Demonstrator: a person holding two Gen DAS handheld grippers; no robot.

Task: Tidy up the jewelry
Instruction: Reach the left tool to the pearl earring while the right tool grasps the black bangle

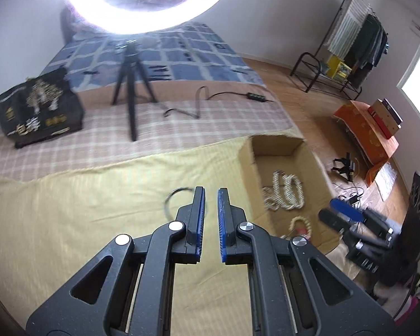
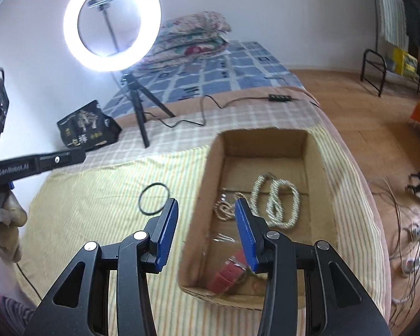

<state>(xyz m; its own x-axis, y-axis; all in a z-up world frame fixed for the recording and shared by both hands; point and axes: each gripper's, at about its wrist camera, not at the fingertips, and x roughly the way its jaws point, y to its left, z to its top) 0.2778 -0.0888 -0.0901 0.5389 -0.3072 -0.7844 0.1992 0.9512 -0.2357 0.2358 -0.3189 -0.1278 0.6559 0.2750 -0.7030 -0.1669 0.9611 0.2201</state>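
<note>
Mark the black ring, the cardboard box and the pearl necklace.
black ring (image 2: 142, 210), right wrist view, on its left arc.
cardboard box (image 2: 207, 179), right wrist view, on its left wall.
pearl necklace (image 2: 295, 198), right wrist view, on its right loop.

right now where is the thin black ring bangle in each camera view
Left wrist view: the thin black ring bangle lies on the yellow striped cloth, at centre, partly hidden behind the left gripper.
Right wrist view: it lies left of centre, just beyond the right gripper's left finger.
Shared landmark: the open cardboard box sits to the bangle's right in both.
</note>
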